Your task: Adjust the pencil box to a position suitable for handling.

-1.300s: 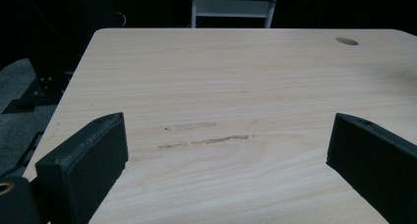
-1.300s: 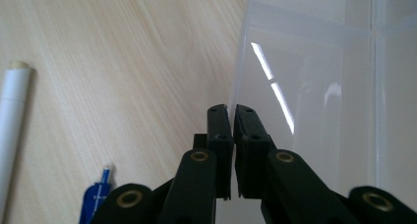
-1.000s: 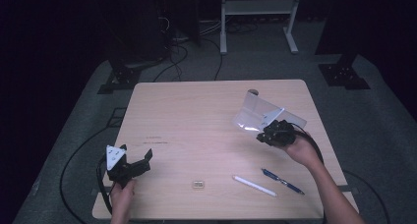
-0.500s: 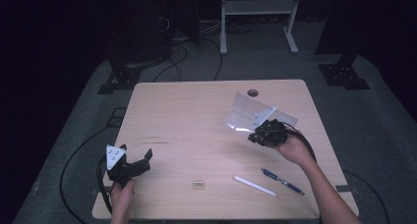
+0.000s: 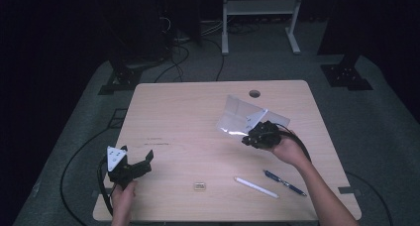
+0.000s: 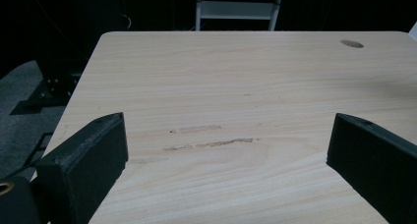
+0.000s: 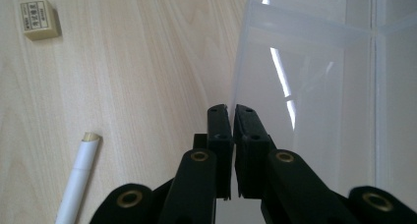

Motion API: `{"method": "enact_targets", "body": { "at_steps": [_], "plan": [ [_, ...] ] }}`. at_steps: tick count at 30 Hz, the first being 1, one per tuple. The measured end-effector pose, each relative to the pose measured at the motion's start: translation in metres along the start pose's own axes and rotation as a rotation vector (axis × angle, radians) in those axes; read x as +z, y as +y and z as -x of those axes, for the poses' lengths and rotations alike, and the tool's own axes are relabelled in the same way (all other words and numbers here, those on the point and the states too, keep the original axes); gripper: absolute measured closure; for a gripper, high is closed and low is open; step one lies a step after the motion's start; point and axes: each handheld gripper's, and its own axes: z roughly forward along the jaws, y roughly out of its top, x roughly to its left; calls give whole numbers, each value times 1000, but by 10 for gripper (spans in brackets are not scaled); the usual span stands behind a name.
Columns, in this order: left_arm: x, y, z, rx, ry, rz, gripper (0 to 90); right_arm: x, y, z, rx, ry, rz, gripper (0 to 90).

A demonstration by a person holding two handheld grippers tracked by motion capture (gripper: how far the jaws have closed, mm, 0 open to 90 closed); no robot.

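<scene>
A clear plastic box (image 5: pixel 241 116) is right of the table's middle, and my right gripper (image 5: pixel 249 135) is shut on its near wall. In the right gripper view the two black jaws pinch the thin edge of the box (image 7: pixel 314 71), with my right gripper (image 7: pixel 231 109) closed tight on it. My left gripper (image 5: pixel 141 164) rests near the front left of the table, held by a hand, its jaws wide apart. In its own view the left gripper (image 6: pixel 228 135) has only bare wood between the jaws.
A small tan eraser (image 5: pixel 199 186) lies near the front edge, also seen as the eraser (image 7: pixel 40 20). A white pen (image 5: pixel 256 187) and a blue pen (image 5: pixel 284 182) lie front right. A cable hole (image 5: pixel 254 93) sits at the table's back edge.
My right gripper has moved left toward the table's middle, taking the clear box with it. The left gripper has stayed where it was.
</scene>
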Motion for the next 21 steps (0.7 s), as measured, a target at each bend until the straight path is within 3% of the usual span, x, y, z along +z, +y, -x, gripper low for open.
{"method": "enact_targets", "body": {
  "at_steps": [11, 21],
  "plan": [
    [0, 1, -1, -1, 0, 5, 11, 20, 12, -10, -32, 64, 9, 860],
    [-1, 1, -1, -7, 1, 6, 11, 43, 14, -17, -58, 115, -20, 860]
  ]
}}
